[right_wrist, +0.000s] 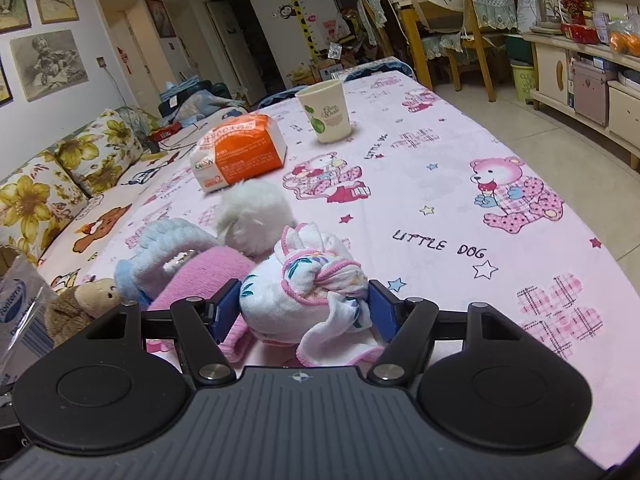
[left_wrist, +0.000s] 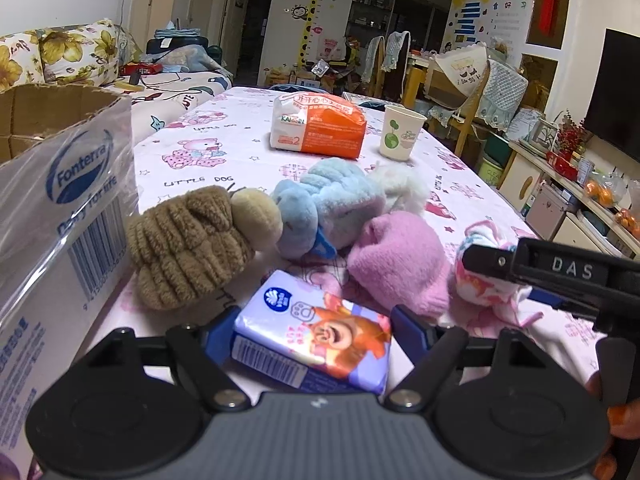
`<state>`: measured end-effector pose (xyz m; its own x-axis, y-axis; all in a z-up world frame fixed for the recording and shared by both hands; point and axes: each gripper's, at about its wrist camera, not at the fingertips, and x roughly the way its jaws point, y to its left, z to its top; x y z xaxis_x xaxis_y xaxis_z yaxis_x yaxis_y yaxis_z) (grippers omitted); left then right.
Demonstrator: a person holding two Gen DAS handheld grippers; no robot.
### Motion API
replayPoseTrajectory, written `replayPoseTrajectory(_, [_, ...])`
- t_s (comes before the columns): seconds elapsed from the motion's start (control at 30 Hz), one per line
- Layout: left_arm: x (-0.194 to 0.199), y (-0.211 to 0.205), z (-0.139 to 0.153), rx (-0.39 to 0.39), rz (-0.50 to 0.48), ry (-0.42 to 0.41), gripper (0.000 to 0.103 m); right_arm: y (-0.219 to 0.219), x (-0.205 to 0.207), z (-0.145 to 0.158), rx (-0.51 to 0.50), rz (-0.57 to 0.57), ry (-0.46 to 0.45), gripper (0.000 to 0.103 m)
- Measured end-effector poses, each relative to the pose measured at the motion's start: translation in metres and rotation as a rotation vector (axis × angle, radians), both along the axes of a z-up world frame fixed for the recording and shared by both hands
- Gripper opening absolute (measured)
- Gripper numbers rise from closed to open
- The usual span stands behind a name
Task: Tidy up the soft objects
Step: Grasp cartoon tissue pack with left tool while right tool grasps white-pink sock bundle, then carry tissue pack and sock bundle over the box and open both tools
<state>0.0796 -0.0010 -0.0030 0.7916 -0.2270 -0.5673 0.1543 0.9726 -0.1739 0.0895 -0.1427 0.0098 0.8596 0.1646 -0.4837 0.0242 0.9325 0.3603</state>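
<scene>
Across the pink cartoon-print tablecloth [right_wrist: 460, 184] the soft things lie loose, and nothing visibly sits in the open cardboard box [left_wrist: 60, 120] at the far left, though its inside is mostly hidden, so my read is that the sorting has barely begun. Biggest in the pile is the brown ribbed plush toy [left_wrist: 188, 244], lying just beside the box; touching it is the pale blue fluffy plush [left_wrist: 328, 208], with the white fluffy ball [left_wrist: 400, 188] behind it and the pink knitted hat [left_wrist: 400, 260] slumped in front. Beyond them the orange-and-white soft pack [left_wrist: 320, 124] and the white paper cup with green print [left_wrist: 400, 132] stand apart, untouched. Now the action: the right gripper [right_wrist: 304, 308] straddles the knotted white cloth bundle with pink trim [right_wrist: 308, 292], blue pads [right_wrist: 226, 308] right against both sides of it, apparently gripping, bundle on the table beside the hat. The left gripper [left_wrist: 312, 336] brackets the small lilac tissue packet with a cartoon print [left_wrist: 316, 336], jaws fairly wide, pads hugging its ends; a firm squeeze I cannot confirm. Two grabs under way, everything else left to gather.
</scene>
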Motion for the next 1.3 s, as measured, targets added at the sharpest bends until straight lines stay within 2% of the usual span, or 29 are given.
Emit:
replayPoseTrajectory(0.23, [-0.015, 0.005, 0.010, 0.001, -0.024, -0.036, 0.080, 0.000, -0.005, 0.002, -0.040, 0.020, -0.005, 0.084])
replayPoseTrajectory(0.47, [-0.031, 0.013, 0.021, 0.008, -0.037, -0.078, 0.080, -0.002, -0.011, 0.007, -0.039, 0.039, -0.023, 0.084])
replayPoseTrajectory(0.73, [-0.055, 0.009, 0.034, 0.045, -0.081, -0.166, 0.080, -0.006, -0.016, 0.005, 0.032, 0.050, -0.008, 0.084])
replayPoseTrajectory(1.07, [-0.070, 0.020, 0.050, 0.013, -0.091, -0.216, 0.080, 0.006, -0.025, 0.013, 0.063, 0.092, -0.019, 0.084])
replayPoseTrajectory(1.3, [-0.085, 0.030, 0.062, 0.013, -0.081, -0.282, 0.080, 0.022, -0.026, 0.017, 0.082, 0.117, -0.023, 0.084])
